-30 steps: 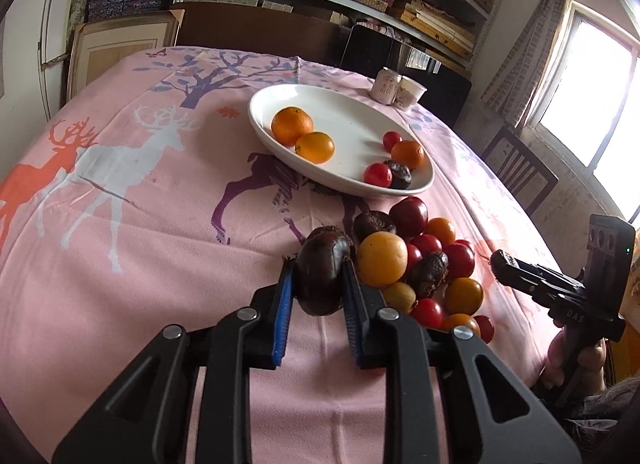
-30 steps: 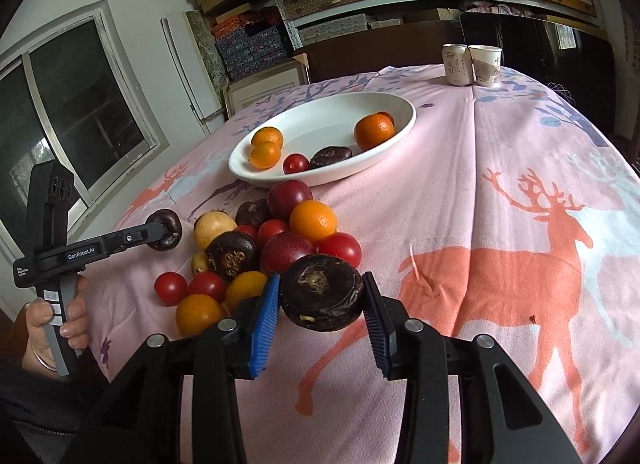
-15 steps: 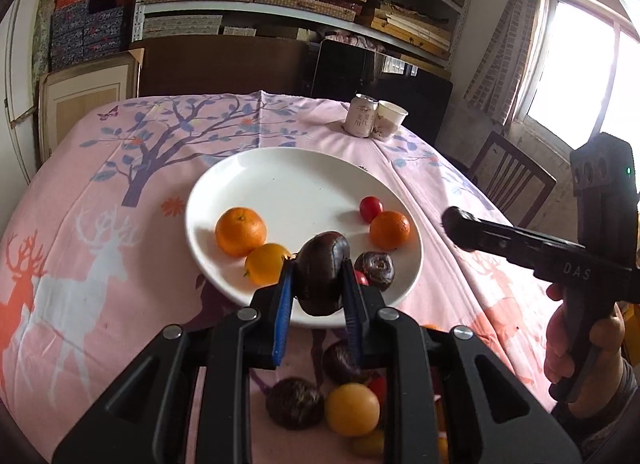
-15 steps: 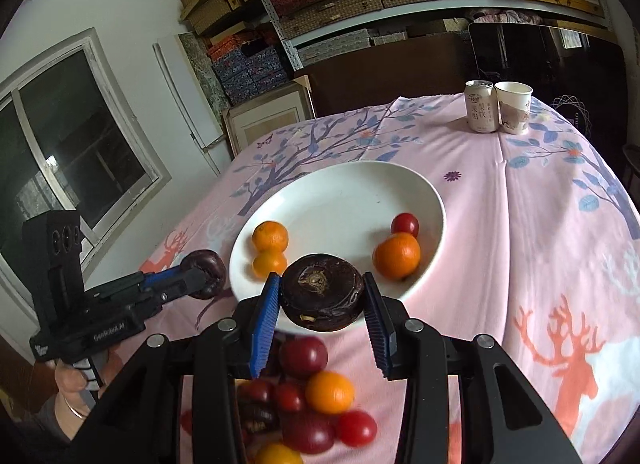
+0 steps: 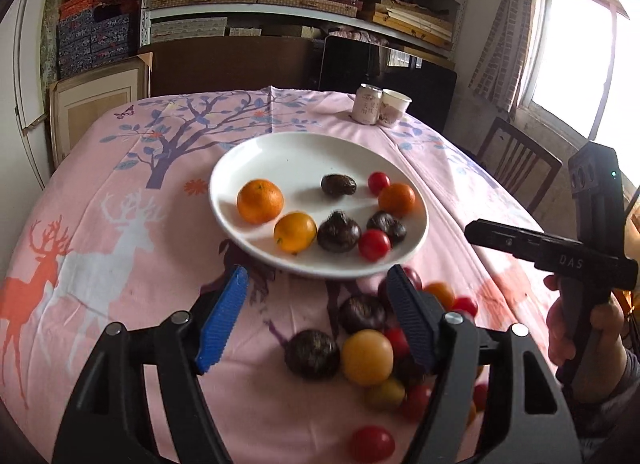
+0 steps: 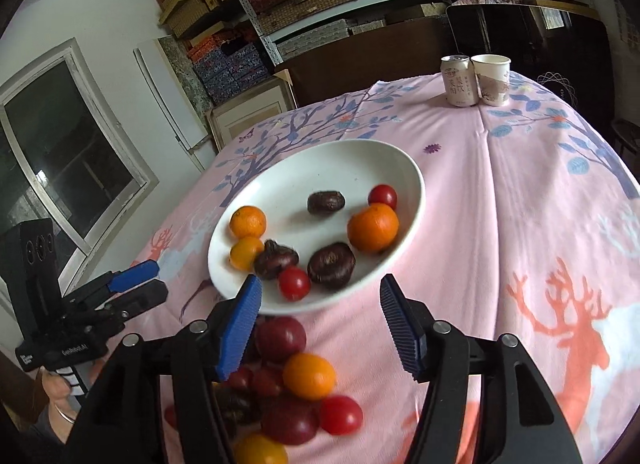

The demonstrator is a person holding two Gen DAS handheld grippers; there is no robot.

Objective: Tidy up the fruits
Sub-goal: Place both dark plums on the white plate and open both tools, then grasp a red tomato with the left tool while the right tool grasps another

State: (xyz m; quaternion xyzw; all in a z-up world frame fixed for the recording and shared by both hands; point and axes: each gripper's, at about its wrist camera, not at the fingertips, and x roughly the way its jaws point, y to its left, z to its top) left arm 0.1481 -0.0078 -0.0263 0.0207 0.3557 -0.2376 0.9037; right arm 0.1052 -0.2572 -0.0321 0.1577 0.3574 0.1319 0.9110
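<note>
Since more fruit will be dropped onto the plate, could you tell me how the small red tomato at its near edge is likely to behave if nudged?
The red tomato looks round and glossy, so it would probably roll easily. The white plate is shallow and smooth, so its low rim may not stop it. Its thin skin looks likely to bruise or split under a firm squeeze.

Black left gripper (image 5: 316, 288), ribbed blue pads, silver screws, white lettering

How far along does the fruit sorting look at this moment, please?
Partly done: the white plate holds eight fruits. Nothing is in hand: the left gripper and right gripper are opening with nothing between the jaws. The pile on the tablecloth is left.
</note>
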